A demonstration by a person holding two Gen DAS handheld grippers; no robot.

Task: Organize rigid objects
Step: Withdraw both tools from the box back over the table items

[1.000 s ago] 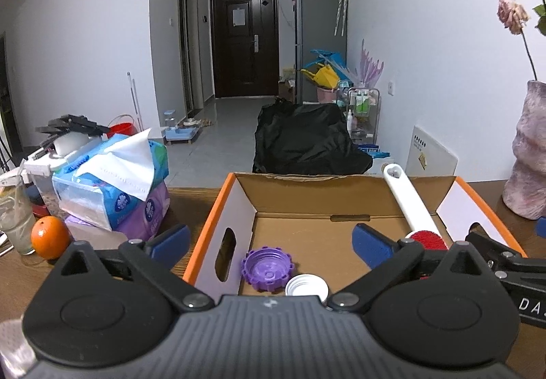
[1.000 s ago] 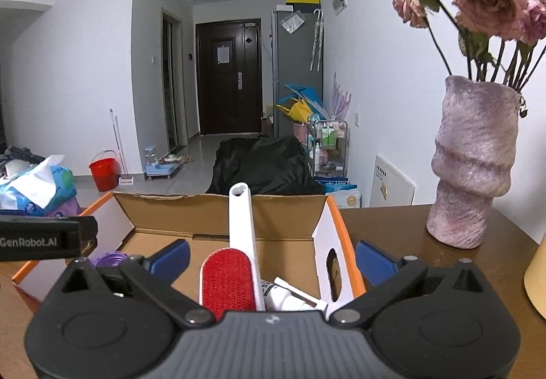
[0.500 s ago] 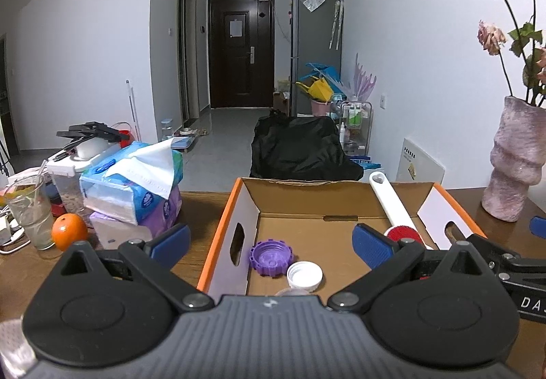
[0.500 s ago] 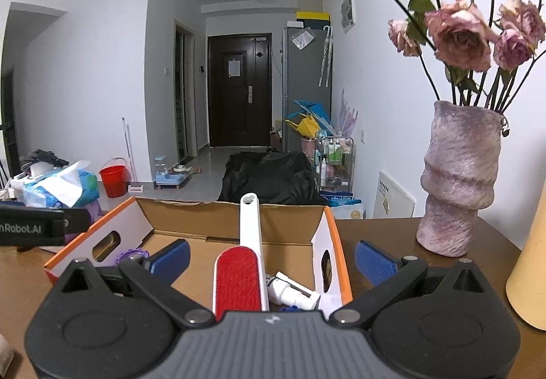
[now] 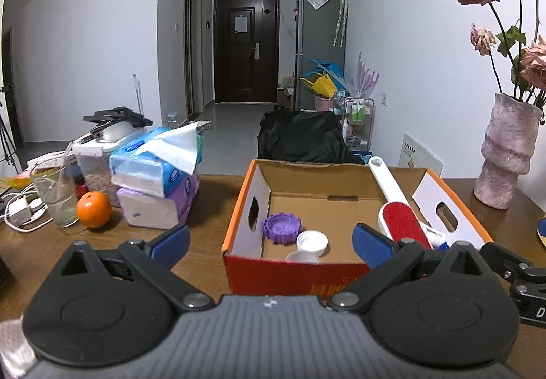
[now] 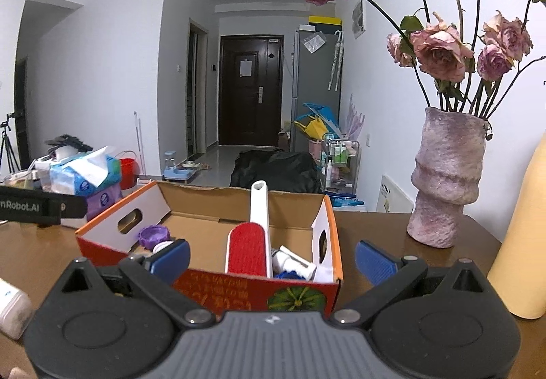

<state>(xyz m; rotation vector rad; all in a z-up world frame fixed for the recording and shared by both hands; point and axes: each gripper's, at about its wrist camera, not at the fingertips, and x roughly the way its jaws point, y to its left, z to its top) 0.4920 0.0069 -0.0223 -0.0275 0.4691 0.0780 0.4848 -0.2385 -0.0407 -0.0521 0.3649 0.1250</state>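
An open cardboard box (image 5: 239, 205) (image 6: 102, 229) with orange edges stands on the brown table. Inside lie a purple lid (image 5: 282, 228) (image 6: 154, 235), a white cap (image 5: 312, 240), a red-and-white lint brush (image 5: 401, 218) (image 6: 247, 251) leaning on the far wall, and a white bottle (image 6: 293, 263). My left gripper (image 5: 271, 242) hangs open in front of the box, nothing between its blue pads. My right gripper (image 6: 271, 258) is open too, before the box's near wall, holding nothing.
Stacked tissue packs (image 5: 157, 188), an orange (image 5: 94, 214), a glass (image 5: 54, 194) and cables sit left of the box. A pink vase of dried roses (image 6: 447, 181) and a yellow bottle (image 6: 522, 242) stand at right. A white object (image 6: 10, 310) lies at the near left.
Both grippers have drawn back and up from the box, so its near red wall now shows. Both stayed open and empty.
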